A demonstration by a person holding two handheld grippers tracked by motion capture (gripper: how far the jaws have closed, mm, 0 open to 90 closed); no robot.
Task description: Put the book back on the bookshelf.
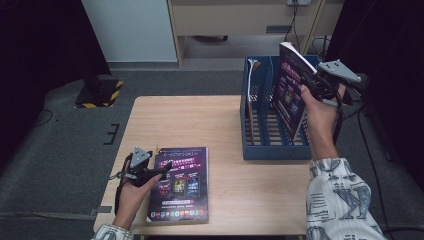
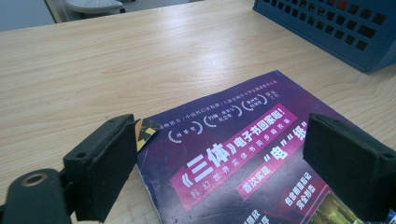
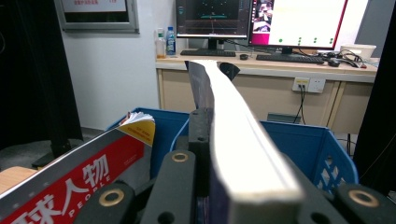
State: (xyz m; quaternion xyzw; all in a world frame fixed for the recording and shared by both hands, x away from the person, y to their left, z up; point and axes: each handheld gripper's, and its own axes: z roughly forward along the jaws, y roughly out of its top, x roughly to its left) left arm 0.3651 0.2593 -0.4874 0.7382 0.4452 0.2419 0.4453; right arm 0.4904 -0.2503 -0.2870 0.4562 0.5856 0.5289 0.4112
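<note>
At lower left of the high view, the left gripper (image 1: 161, 172) rests with jaws spread over the purple book (image 1: 181, 184) lying flat on the table (image 1: 200, 120), ready to grasp. At upper right, the right gripper (image 1: 306, 79) pinches a second book (image 1: 290, 87), tilted over the blue file rack (image 1: 267, 150) for slotting upright.

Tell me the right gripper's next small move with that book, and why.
Probably lower the purple book into the blue basket. The right gripper is shut on it, holding it tilted above the basket's open slots, beside the magazine already standing at the left wall.
</note>
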